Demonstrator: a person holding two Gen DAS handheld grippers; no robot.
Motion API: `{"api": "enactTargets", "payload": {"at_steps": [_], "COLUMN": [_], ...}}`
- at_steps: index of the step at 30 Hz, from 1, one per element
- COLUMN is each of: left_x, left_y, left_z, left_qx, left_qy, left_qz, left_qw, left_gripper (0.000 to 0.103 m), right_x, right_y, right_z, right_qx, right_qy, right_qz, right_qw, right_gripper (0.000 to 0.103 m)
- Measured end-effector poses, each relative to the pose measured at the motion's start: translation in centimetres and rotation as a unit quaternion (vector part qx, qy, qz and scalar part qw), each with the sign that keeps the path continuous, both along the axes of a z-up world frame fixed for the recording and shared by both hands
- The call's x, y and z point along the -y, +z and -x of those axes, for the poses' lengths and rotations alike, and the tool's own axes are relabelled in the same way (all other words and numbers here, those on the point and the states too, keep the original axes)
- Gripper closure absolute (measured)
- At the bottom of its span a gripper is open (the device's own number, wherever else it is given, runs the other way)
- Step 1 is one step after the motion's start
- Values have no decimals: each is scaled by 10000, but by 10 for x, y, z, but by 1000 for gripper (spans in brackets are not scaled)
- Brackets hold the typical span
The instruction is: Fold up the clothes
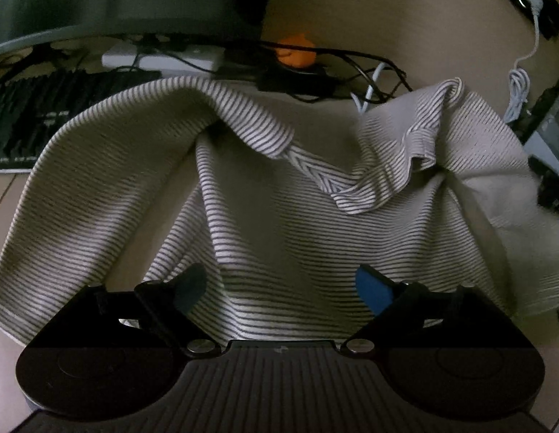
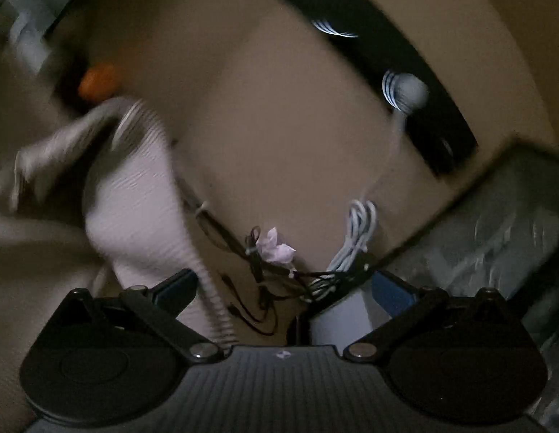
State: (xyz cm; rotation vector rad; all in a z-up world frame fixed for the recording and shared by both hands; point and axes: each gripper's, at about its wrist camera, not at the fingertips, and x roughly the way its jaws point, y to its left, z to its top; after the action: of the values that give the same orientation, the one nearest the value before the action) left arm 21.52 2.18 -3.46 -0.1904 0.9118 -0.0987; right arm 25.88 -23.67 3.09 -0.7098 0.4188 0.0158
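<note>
The left claw (image 1: 281, 290) stands wide apart over the near part of a striped shirt (image 1: 265, 202), holding nothing; whether its blue pads (image 1: 371, 288) touch the cloth cannot be told. The shirt lies rumpled on the counter (image 1: 1, 195), a sleeve (image 1: 406, 166) folded across its upper right, in front of a keyboard (image 1: 44, 108) and cables (image 1: 351, 68). The right claw (image 2: 285, 288) is also wide apart and empty, above tangled cables (image 2: 279, 270); in this blurred view the shirt (image 2: 142, 209) lies to its left.
</note>
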Motion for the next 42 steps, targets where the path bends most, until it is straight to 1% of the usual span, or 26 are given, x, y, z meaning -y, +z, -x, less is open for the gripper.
{"api": "enactTargets", "payload": {"at_steps": [2,4,6,8,11,14,16,20,21,24,27,29,33,35,38,40,42], "left_x": [3,5,7,8,9,5,-1,-10,-13,-23,-23,-20,-12,-10,-4,-1,2], "left_y": [1,1,2,3,1,-7,-14,-17,-17,-19,-18,-17,-15,-15,-13,-11,-11], "left_z": [-3,-5,-6,-6,-6,-7,-8,-1,1,6,17,35,71,99,132,143,147], "left_qx": [-5,-9,-11,-6,5,-101,-234,-145,-145,-123,-162,-218,-329,-401,-465,-407,-276], "left_qy": [-41,-82,-101,-118,-163,-167,-129,-261,-266,-217,-250,-375,-627,-825,-1024,-1045,-1041], "left_qz": [-11,-23,-50,-55,15,197,350,614,716,1014,1030,920,704,680,533,541,562], "left_qw": [10000,10000,9999,9999,9999,9996,9990,9977,9970,9945,9942,9948,9950,9935,9922,9922,9926], "left_gripper": [10,10,9,9,9,9,9,6,6,6,6,6,5,4,4,4,4], "right_x": [-3,-6,-10,-13,-18,-23,-24,-26,-27,-33,-32,-30,-19,-14,-9,-8,-6], "right_y": [-3,-7,-10,-13,-18,-23,-35,-65,-70,-71,-71,-70,-65,-62,-57,-48,-29], "right_z": [4,7,11,15,20,26,26,25,26,37,48,57,97,124,157,160,153], "right_qx": [-371,-740,-1106,-1469,-2001,-2516,-2869,-3567,-3645,-3602,-3624,-3661,-3787,-3861,-4029,-4115,-3941], "right_qy": [199,397,593,787,1073,1349,1346,1205,1197,1243,1208,1222,1273,1343,1447,1416,1530], "right_qz": [-450,-899,-1344,-1784,-2430,-3056,-3367,-3900,-3938,-3792,-3829,-3876,-3808,-3670,-3432,-3435,-3629], "right_qw": [9981,9924,9829,9698,9431,9083,8867,8403,8353,8432,8411,8371,8339,8356,8360,8323,8304], "right_gripper": [0,0,0,0,0,0,0,0,0,0,0,0,0,0,0,0,0]}}
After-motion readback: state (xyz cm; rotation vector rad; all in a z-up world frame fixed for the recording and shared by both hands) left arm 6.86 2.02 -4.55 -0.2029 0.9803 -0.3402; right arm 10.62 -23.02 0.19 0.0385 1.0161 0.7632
